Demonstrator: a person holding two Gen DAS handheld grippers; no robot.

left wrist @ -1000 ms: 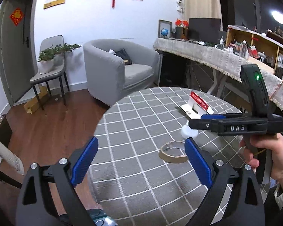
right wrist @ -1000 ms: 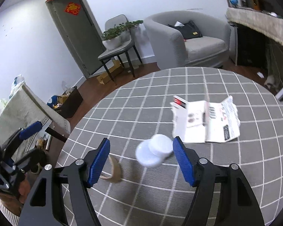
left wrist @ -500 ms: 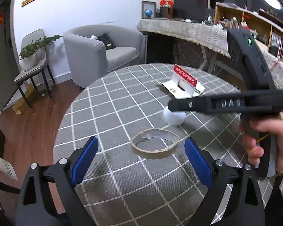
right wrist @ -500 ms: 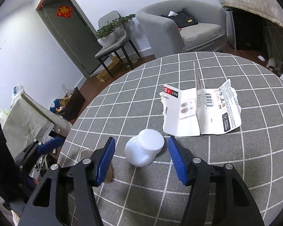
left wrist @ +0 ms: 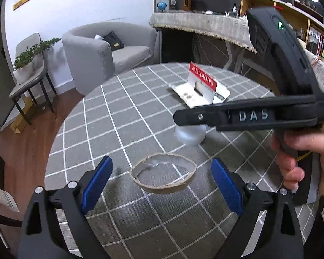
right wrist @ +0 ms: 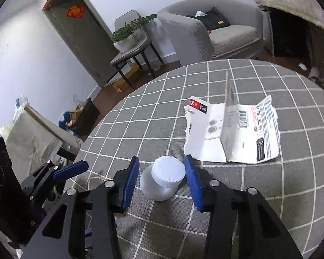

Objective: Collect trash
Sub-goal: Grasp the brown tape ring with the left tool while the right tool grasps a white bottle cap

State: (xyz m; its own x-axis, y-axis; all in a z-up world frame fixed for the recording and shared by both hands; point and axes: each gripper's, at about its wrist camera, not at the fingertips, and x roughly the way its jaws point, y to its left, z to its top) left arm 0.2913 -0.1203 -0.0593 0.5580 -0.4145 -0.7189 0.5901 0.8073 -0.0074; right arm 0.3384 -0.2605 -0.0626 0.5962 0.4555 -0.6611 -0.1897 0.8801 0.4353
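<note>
Two black grippers with blue pads are working over a round desk (right wrist: pixel 302 194) covered in grey cloth with a white grid, where three pieces of rubbish are lying. Nearest the action, the right gripper (right wrist: pixel 161 178) is straddling a small white plastic bottle with a ribbed screw cap (right wrist: pixel 165 178), its jaws standing apart with a pad just beside each flank of the cap and slim gaps showing (no contact can be made out). That bottle is lying tipped on its side, its long axis running along the gripper's line of sight and its cap pointing back toward the camera, so a straight squeeze across the cap looks like the coming move. Beside it, the left gripper (left wrist: pixel 161 185) is hanging wide open over a flattened brown cardboard tape ring (left wrist: pixel 163 173), which is resting flat between the pads and touching neither. Beyond the bottle, a torn white cardboard package with a red label (right wrist: pixel 231 133) is sitting unfolded, one flap standing upright, well out of reach of both grippers.
</note>
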